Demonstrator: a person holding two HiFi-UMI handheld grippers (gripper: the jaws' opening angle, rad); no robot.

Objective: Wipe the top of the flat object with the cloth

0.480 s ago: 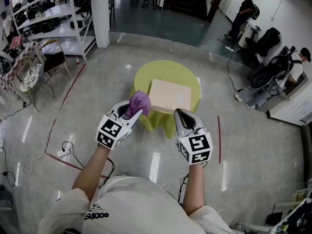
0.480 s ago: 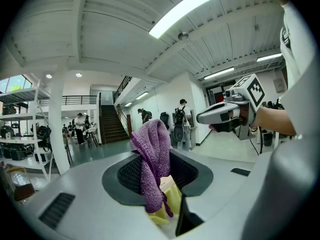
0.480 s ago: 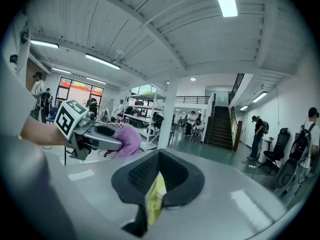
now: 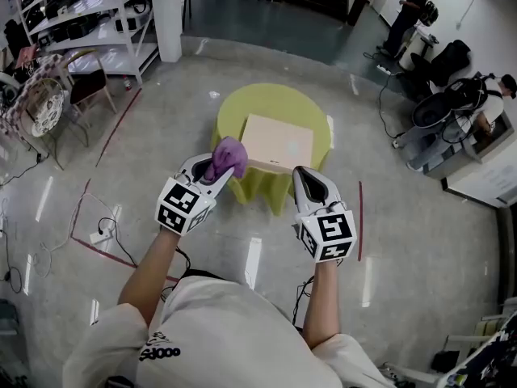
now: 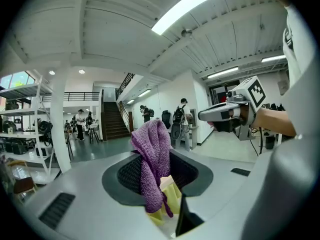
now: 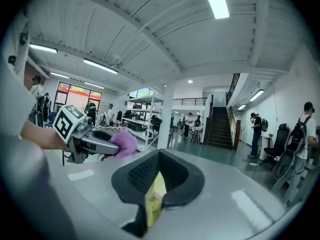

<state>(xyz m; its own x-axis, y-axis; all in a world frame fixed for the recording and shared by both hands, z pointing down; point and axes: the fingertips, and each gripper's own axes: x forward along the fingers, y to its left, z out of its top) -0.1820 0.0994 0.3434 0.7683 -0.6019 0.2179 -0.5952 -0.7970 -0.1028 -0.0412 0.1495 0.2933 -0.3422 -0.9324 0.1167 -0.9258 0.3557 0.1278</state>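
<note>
Both forearms reach forward toward the round yellow table (image 4: 271,102). Left gripper (image 4: 220,169) clamps a purple cloth (image 4: 227,157) beside the beige flat board (image 4: 279,142); right gripper (image 4: 301,173) closed, empty.

The place is a large, open lab or workshop hall. Its polished grey floor (image 4: 404,241) carries red tape lines (image 4: 359,217) and loose cables (image 4: 105,233). White metal shelving (image 4: 89,23) loaded with equipment stands beside a white column (image 4: 168,14). A staircase (image 6: 218,126) climbs to a railed upper level, strip lights (image 6: 217,1) run along the ceiling, and people with backpacks (image 4: 408,10) stand at workstations.
</note>
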